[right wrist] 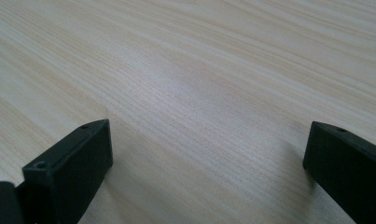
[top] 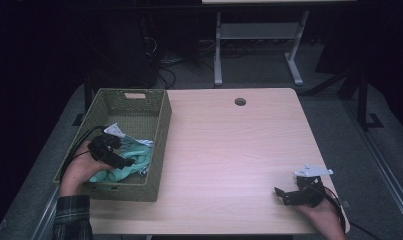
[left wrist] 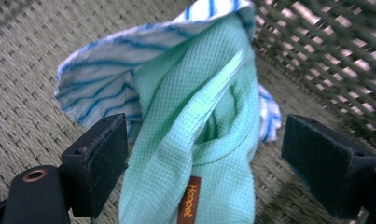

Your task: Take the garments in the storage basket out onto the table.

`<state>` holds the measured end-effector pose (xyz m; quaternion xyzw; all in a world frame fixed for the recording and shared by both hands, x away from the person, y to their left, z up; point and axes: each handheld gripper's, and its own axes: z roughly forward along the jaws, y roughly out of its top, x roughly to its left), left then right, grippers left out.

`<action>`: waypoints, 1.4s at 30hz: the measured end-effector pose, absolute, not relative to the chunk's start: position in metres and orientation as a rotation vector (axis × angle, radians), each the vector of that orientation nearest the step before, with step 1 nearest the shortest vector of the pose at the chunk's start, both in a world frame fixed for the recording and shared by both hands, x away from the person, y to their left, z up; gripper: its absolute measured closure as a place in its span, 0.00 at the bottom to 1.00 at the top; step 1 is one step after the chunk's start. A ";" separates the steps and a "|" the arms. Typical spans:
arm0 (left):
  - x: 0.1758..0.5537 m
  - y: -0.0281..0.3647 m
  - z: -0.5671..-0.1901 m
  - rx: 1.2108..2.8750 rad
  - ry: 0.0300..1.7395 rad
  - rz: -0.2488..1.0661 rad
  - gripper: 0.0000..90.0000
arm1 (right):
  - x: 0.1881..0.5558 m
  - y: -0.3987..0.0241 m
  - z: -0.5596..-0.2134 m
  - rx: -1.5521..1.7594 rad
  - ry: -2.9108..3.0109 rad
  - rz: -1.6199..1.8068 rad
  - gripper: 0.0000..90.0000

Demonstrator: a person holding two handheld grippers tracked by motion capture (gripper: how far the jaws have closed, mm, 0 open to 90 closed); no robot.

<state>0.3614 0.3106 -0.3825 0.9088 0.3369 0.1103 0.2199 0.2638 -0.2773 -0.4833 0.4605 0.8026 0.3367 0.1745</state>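
A woven olive-green basket [top: 159,125] sits at the left of the pale wooden tabletop [top: 229,150], its far wall cut with a handle slot. Inside it, toward the near end, lies a mint-green waffle-weave cloth [top: 134,162] bunched together with a white cloth striped in blue [top: 115,131], which peeks out on the far side of the green one. The left gripper [top: 131,161] reaches down into the basket from the near left, held in a hand whose sleeve is dark plaid. In the left gripper view its two black fingers [left wrist: 99,161] stand wide apart on either side of a raised fold of the mint-green cloth [left wrist: 199,140]; the left one is just beside or brushing the fabric, while the right one is clear of it, so nothing is clamped. A small brown tag with lettering [left wrist: 189,200] hangs on the near part of that fold, and the striped cloth [left wrist: 101,88] curls behind and above it against the basket's woven floor and lattice wall [left wrist: 325,51]. The right gripper [top: 281,195] lies low over the near right corner of the tabletop, well apart from the basket, with a grey plate on top. In the right gripper view its fingers [right wrist: 73,161] are spread wide over bare wood grain [right wrist: 204,93], holding nothing.
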 end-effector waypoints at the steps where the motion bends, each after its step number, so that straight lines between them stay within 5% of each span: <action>1: 0.361 0.310 -0.384 2.513 0.941 0.291 0.16 | 0.264 -0.277 -0.483 1.303 2.275 0.953 0.01; 39: 0.374 0.304 -0.428 2.658 0.983 0.174 0.16 | 0.264 -0.277 -0.483 1.302 2.277 0.954 0.01; 42: 0.374 0.305 -0.427 2.665 0.987 0.169 0.25 | 0.264 -0.277 -0.483 1.303 2.277 0.954 0.01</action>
